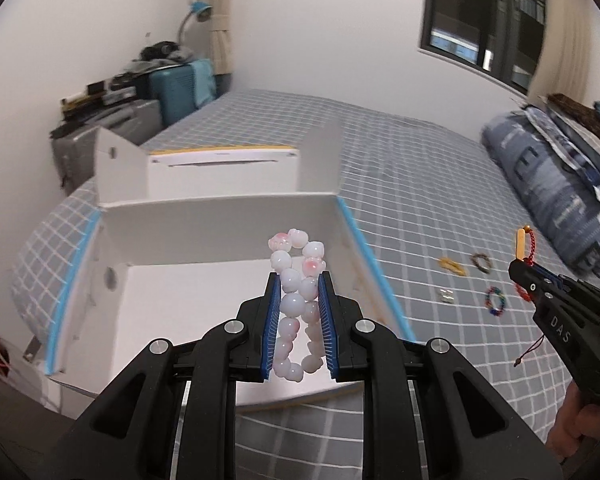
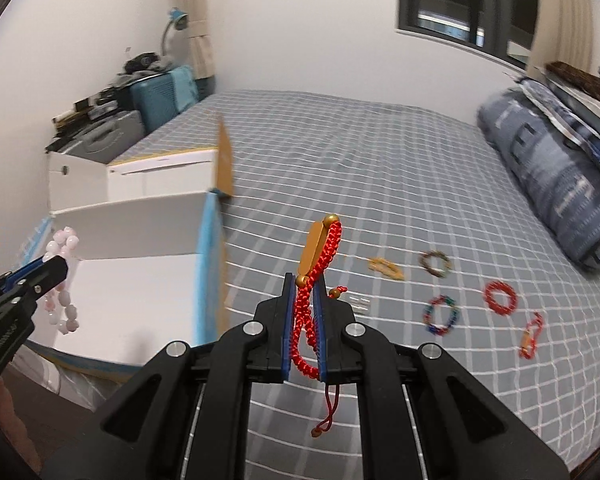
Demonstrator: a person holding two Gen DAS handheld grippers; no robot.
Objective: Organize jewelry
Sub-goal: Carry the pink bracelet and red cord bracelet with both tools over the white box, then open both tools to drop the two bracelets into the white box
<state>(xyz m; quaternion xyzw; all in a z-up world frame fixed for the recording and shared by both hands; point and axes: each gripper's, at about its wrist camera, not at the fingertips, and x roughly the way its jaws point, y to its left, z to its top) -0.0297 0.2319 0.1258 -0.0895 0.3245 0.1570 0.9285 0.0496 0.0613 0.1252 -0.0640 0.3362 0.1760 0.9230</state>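
While both tools carry jewelry, the left gripper (image 1: pixel 299 292) is clenched on a bracelet of round white and pink beads (image 1: pixel 296 304), held above the open white cardboard box (image 1: pixel 220 220) on the grey checked bedspread (image 1: pixel 412 184). The beads look hard, smooth and probably slippery, strung on a slack loop that sags; gripping across two strands, as shown, seems the safest hold. The right gripper (image 2: pixel 304 300) is closed almost fully on a red braided cord bracelet with a gold bar (image 2: pixel 320 264), just right of the box. This cord appears light, soft and limp, its knotted tails dangling below the jaws; pinching the braid rather than the bar should prevent slipping. Other pieces lie on the bedspread well apart from the box: a multicoloured bead ring (image 2: pixel 441 315), a red bead ring (image 2: pixel 500 298), a dark bead ring (image 2: pixel 436 263) and a small silver clasp (image 2: pixel 358 304).
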